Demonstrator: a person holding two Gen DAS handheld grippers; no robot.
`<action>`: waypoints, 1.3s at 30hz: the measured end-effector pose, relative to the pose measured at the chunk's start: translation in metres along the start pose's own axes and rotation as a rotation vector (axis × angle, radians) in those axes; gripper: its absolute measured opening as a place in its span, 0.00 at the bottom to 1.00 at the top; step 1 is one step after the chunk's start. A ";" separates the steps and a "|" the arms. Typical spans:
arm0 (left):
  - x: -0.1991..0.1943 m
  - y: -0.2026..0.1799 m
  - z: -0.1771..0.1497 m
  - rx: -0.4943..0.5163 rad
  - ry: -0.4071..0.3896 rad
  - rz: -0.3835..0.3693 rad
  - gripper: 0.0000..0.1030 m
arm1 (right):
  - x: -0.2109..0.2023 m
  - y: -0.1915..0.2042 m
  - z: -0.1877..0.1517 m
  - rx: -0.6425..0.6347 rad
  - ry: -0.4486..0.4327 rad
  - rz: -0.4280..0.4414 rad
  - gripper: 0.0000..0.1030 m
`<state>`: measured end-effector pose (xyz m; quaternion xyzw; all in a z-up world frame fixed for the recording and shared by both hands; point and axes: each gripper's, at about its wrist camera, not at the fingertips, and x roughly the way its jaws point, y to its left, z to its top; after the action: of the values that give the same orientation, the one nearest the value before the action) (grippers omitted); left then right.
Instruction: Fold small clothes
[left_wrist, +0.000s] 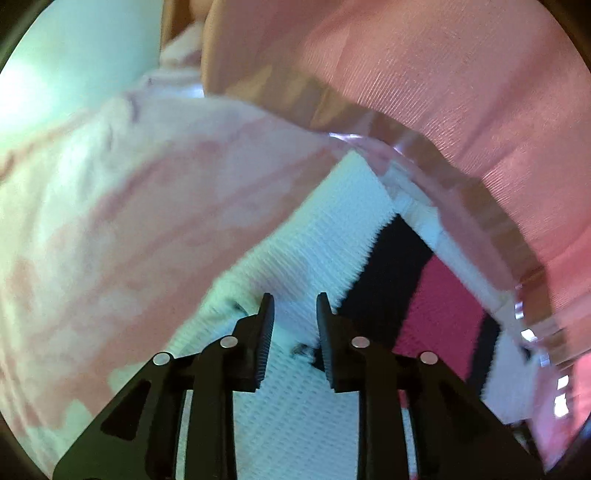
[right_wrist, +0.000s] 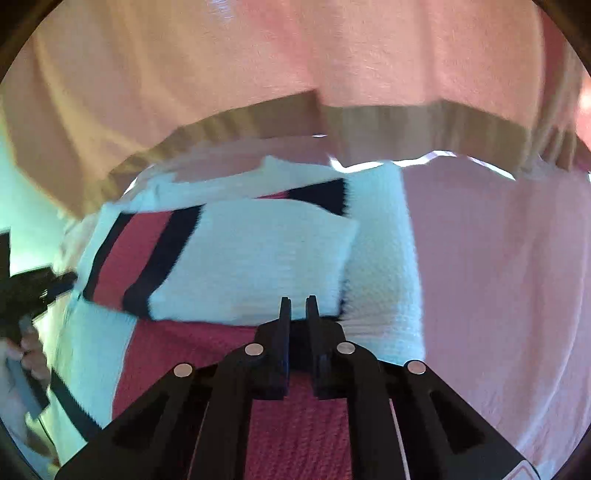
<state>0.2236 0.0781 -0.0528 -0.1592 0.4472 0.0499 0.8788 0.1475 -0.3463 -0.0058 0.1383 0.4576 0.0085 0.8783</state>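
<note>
**Knit garment half folded on a pale pink cloth**

The knit garment (right_wrist: 258, 254) is the landmark here. It is a small piece with a waffle-like weave, mostly white, with a magenta panel bordered by black stripes. It lies on a smooth, pale pink cloth (right_wrist: 498, 277), and one white part is folded over the striped part, so that a soft rounded fold edge shows across its middle. The weave looks bumpy and thick, while the cloth under it is thin and nearly flat, with only small wrinkles.

Beyond the far edge of the garment hangs a heavier salmon-pink fabric (right_wrist: 369, 55) with a fine ribbed texture and a tan hem band. In the left wrist view, a mottled pink and white fabric (left_wrist: 129, 203) lies to the left of the garment; it looks soft and blurred.

The left gripper (left_wrist: 294, 317) hovers over the white part of the garment. Its jaws stand a little apart, ribbed pads facing each other, and white knit shows in the gap, but the pads do not press on it.

The right gripper (right_wrist: 298, 314) is over the magenta panel, at the near edge of the folded white part. Its jaws are almost pressed together, with only a narrow slit, and nothing is visible between them.

At the left side of the garment, in the right wrist view, a hand (right_wrist: 26, 354) holds the dark body of the other tool.
</note>
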 end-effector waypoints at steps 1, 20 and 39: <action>0.007 -0.001 -0.002 0.028 0.009 0.022 0.22 | 0.008 0.002 -0.003 -0.029 0.025 -0.018 0.09; -0.078 0.090 -0.078 0.046 0.154 -0.121 0.52 | -0.119 -0.025 -0.160 0.149 0.086 0.045 0.50; -0.152 0.170 -0.190 -0.119 0.062 -0.148 0.65 | -0.146 0.022 -0.255 0.102 0.079 0.300 0.57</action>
<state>-0.0523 0.1849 -0.0750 -0.2452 0.4574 0.0063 0.8548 -0.1411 -0.2861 -0.0218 0.2489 0.4659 0.1216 0.8403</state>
